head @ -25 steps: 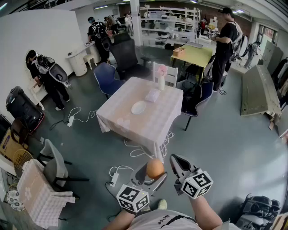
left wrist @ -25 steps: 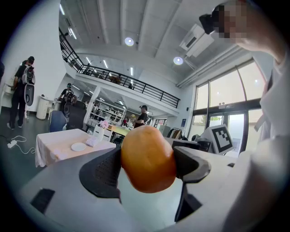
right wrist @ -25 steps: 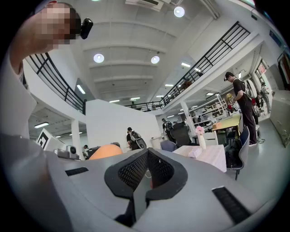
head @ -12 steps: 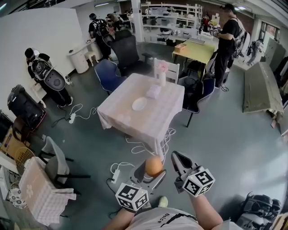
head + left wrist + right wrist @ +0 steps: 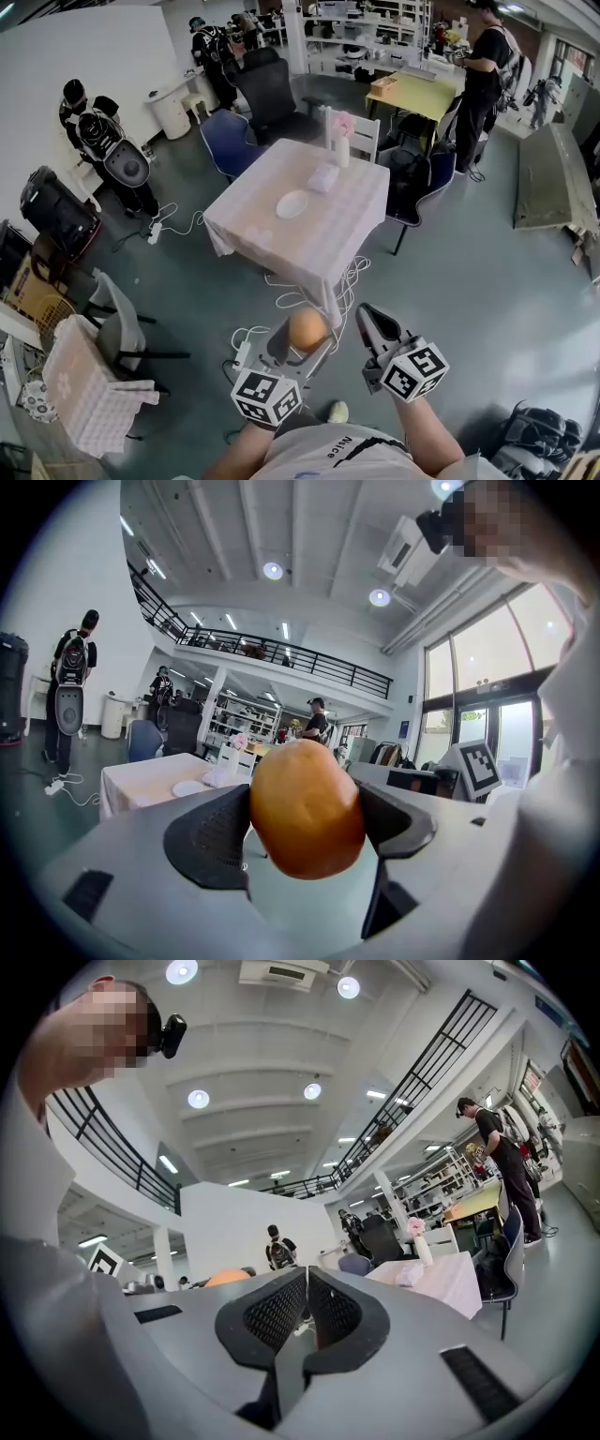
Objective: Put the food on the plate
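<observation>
Orange food (image 5: pixel 307 329) clamped in left gripper (image 5: pixel 305 822); right gripper (image 5: pixel 306 1312) jaws together, empty, just beside it. Plate (image 5: pixel 292 203) well ahead.

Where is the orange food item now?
The orange food item is low centre in the head view, clamped in the left gripper, left of the right gripper, short of the table.

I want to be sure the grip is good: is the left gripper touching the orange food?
Touching. The left gripper view shows both pads of the left gripper pressed against the sides of the orange food, with no gap.
</observation>
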`<move>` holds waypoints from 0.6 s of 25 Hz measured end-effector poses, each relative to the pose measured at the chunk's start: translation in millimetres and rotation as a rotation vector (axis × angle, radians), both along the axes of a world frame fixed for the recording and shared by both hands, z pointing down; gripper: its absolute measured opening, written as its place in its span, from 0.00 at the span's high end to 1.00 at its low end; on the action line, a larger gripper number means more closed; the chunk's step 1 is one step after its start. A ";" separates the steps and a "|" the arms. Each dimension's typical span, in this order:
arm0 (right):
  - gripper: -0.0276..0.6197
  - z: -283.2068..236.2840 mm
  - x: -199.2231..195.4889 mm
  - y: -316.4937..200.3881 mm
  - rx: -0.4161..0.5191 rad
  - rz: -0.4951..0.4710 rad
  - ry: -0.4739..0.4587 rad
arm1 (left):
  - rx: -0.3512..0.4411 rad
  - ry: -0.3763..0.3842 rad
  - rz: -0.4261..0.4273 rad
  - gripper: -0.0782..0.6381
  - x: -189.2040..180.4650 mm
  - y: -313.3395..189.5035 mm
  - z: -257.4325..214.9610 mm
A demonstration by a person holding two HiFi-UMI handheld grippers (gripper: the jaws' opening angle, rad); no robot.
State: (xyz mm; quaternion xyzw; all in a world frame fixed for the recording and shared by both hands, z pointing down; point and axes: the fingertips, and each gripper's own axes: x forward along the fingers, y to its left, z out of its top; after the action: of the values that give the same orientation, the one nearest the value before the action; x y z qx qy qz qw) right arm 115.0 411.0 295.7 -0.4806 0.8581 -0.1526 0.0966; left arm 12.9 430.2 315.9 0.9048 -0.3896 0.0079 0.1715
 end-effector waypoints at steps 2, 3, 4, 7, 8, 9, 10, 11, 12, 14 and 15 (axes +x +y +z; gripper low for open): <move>0.93 1.3 1.0 -5.1 -0.003 -0.006 0.001 | -0.004 -0.010 -0.008 0.38 0.7 -6.1 2.4; 0.93 1.7 0.8 -8.1 -0.004 -0.009 0.001 | -0.004 -0.014 -0.010 0.38 0.9 -9.5 2.6; 0.93 2.0 0.5 -11.9 -0.004 -0.011 0.001 | -0.003 -0.017 -0.011 0.38 1.0 -13.5 2.3; 0.93 3.9 0.4 -28.9 -0.012 -0.018 0.004 | 0.001 -0.022 -0.012 0.38 3.3 -30.0 1.6; 0.93 5.4 0.5 -35.6 -0.016 -0.021 0.006 | 0.001 -0.024 -0.013 0.38 4.2 -36.8 2.2; 0.93 7.3 0.1 -42.5 -0.020 -0.024 0.007 | 0.001 -0.025 -0.013 0.38 4.7 -44.2 3.4; 0.93 9.5 -0.9 -49.9 -0.023 -0.026 0.008 | 0.000 -0.025 -0.013 0.38 4.4 -52.2 5.1; 0.93 11.5 -2.5 -57.8 -0.025 -0.027 0.009 | -0.002 -0.025 -0.013 0.38 3.4 -60.8 7.0; 0.93 12.9 -4.4 -66.5 -0.026 -0.027 0.008 | -0.004 -0.024 -0.011 0.38 2.0 -70.3 8.9; 0.93 13.3 -7.6 -86.2 -0.024 -0.023 0.009 | -0.006 -0.023 -0.006 0.38 -0.2 -91.5 11.3; 0.93 12.6 -8.7 -96.9 -0.022 -0.020 0.012 | -0.006 -0.022 -0.002 0.38 -1.0 -103.0 11.9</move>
State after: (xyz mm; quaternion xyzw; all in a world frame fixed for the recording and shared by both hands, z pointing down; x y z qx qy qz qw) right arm 106.3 314.1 308.3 -0.4738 0.8618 -0.1603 0.0846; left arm 12.0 327.2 327.8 0.9038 -0.3923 0.0187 0.1702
